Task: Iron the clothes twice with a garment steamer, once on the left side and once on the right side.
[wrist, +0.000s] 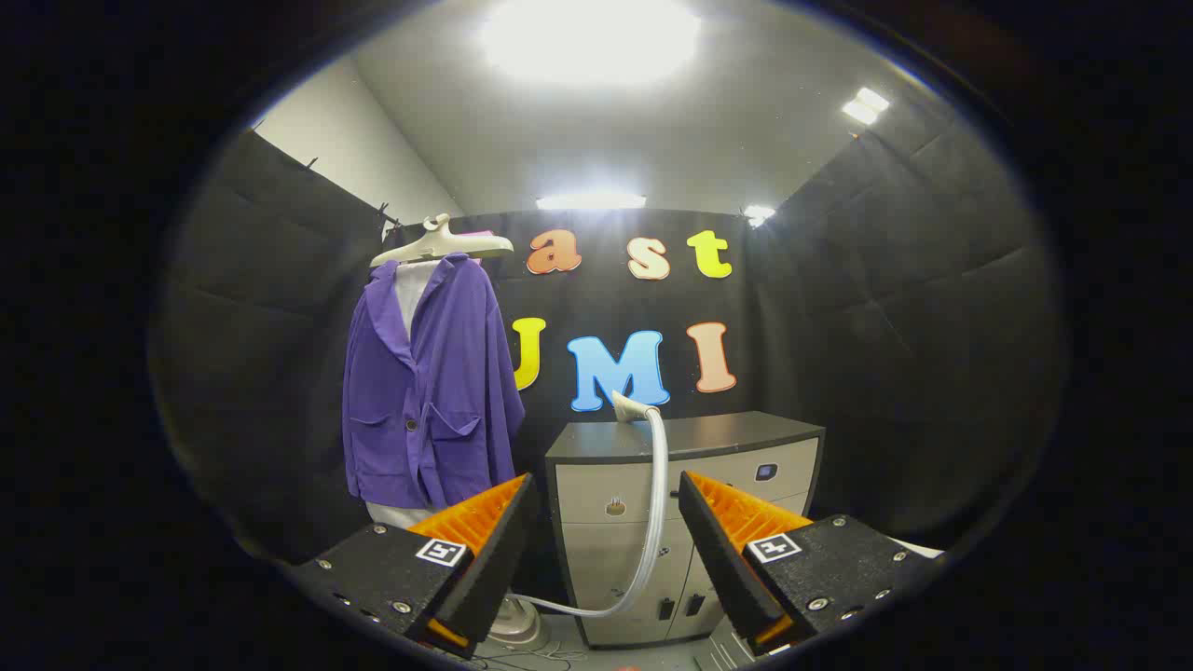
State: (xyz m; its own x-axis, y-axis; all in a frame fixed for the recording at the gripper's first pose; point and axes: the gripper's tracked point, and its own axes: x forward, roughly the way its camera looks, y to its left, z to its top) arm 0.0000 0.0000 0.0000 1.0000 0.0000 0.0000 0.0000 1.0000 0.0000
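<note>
Tongs [606, 522] of mine are wide apart and grasp nothing. Each has an orange finger [480, 511] on a black block, and a big gap sits between the two.

Through that gap, just beyond my fingers, I see the grey hose [655, 503] of the garment steamer. It comes up in a curve from a round base [517, 623] on the floor. That base is half hidden behind my left finger. The hose ends at the steamer head [632, 406], which rests up on the cabinet [685, 438]. The head is small and hard to make out.

That cabinet is a low one with a dark top and pale drawers. All the drawers are closed, so I cannot see what is in them. Its lower right part is hidden by my right finger.

Off to the left of the cabinet hangs the purple jacket [429, 382] on a pale hanger [443, 244]. Something white shows at its neck and under its hem. I cannot tell what holds the hanger up. Some open room lies between the jacket and the cabinet. Black cloth walls close in both sides.
</note>
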